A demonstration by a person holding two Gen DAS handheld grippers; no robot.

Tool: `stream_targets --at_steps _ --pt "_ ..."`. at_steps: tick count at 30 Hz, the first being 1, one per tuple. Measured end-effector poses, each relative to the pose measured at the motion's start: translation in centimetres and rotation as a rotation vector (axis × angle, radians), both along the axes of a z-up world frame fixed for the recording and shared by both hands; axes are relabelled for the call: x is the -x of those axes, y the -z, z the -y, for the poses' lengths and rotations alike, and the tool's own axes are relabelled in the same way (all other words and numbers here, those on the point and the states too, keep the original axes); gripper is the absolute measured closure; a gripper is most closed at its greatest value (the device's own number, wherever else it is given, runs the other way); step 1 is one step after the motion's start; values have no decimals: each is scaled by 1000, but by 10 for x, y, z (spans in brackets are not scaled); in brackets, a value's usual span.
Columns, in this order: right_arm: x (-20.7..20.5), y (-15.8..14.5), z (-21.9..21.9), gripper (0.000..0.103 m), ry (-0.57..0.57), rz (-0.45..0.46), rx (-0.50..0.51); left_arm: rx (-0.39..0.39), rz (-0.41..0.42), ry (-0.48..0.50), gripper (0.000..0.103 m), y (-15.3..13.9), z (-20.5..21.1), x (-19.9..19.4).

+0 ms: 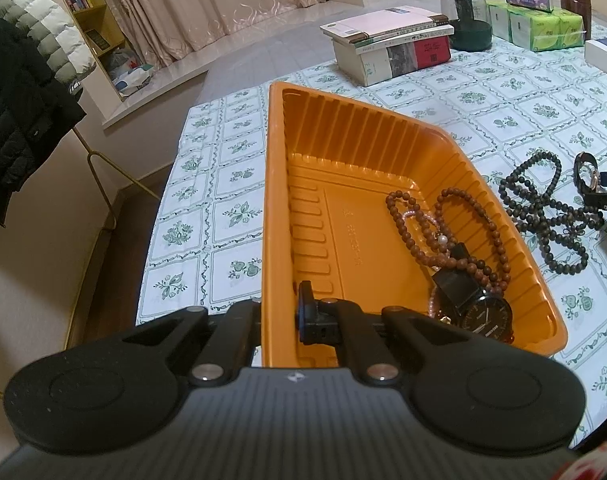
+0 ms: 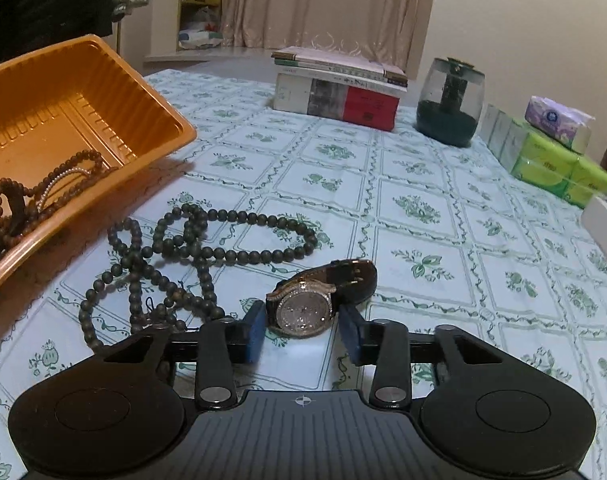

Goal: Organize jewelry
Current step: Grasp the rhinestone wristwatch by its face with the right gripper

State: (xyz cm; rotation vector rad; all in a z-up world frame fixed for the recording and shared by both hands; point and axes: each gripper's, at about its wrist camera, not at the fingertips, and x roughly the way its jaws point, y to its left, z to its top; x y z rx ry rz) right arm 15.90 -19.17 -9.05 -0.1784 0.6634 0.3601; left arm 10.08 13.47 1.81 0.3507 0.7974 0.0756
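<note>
A: Where is everything?

B: The left gripper [image 1: 279, 316] is clenched on the near wall of the ribbed orange plastic tray [image 1: 275, 208], steadying it. A rose-gold jewelled wristwatch with a dark strap [image 2: 303, 312] lies on the green-patterned tablecloth [image 2: 443, 240], between the right gripper [image 2: 303, 334]'s blue pads [image 2: 255, 336], which do not yet press it.

A: How to grip well?

B: Probably squeeze the case squarely, clear of the dark bead necklace [image 2: 175, 256] nearby.
</note>
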Motion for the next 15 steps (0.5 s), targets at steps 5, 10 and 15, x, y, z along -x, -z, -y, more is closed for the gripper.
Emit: stream_targets --at_steps 5,10,15 --pt "2 0 0 68 -7 13 3 -3 -1 1 99 0 0 0" --pt "5 -4 0 68 3 14 9 -3 -1 1 99 0 0 0" --pt "9 -11 0 69 14 24 33 -3 -1 2 99 0 0 0"
